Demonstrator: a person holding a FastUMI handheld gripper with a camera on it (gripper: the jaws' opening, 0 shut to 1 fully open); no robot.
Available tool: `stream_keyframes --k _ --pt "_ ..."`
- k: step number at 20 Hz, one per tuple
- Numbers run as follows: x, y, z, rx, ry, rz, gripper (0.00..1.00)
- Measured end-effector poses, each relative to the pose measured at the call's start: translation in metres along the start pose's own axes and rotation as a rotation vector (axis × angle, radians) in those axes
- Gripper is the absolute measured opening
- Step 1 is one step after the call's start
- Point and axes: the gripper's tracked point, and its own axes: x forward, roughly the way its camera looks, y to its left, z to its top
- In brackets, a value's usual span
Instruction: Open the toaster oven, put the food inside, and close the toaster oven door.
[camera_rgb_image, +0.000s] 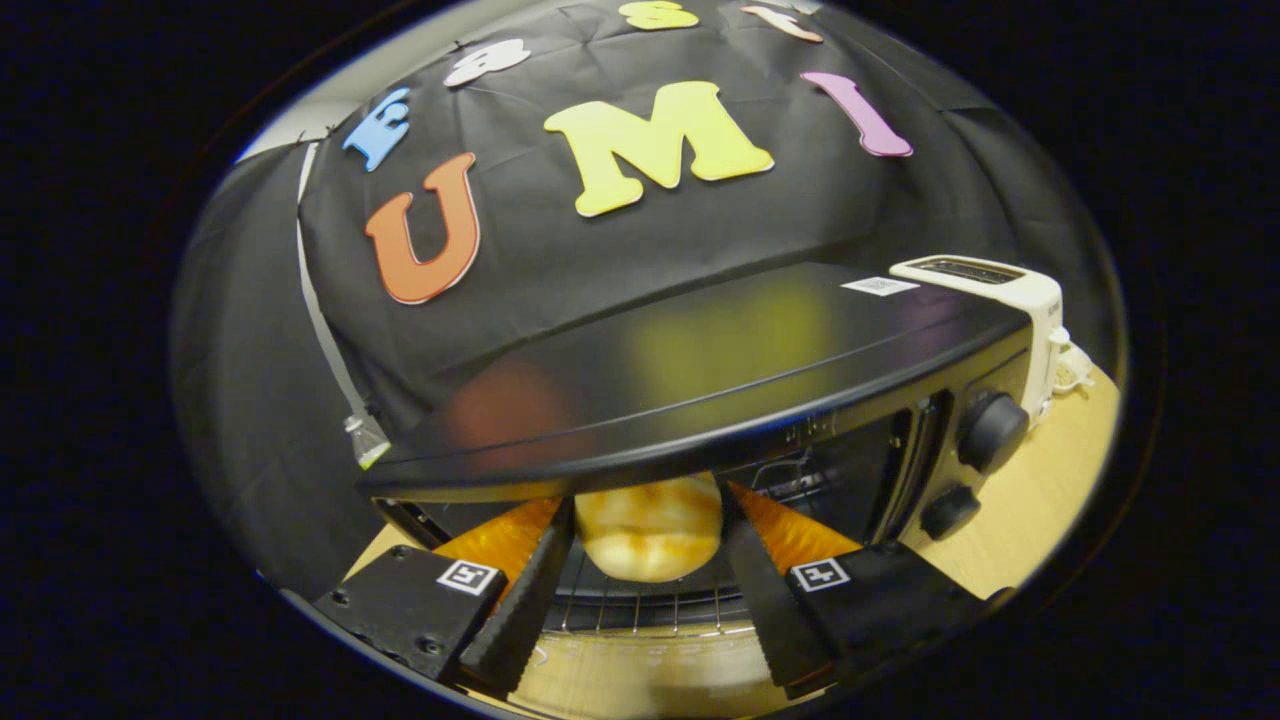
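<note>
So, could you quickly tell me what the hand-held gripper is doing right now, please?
Hand-held gripper: fingers spread either side of the bread roll at the toaster oven rack; whether they press it cannot be told.

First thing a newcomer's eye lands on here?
The bread roll between the gripper's jaws, over the wire rack at the mouth of the open toaster oven. Whether the jaws press it is unclear. A white toaster stands behind the oven.

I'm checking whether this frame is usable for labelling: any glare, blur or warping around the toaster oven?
Gripper view: fisheye bends the toaster oven top into an arc; its glossy top carries soft coloured reflections; the bread roll between the gripper fingers is slightly soft but readable; interior dim, warm glow beside the fingers.
</note>
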Motion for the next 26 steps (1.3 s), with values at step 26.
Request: stream_keyframes --k 26 --pt "-0.113 0.003 -0.022 -0.111 0.047 -0.072 0.99"
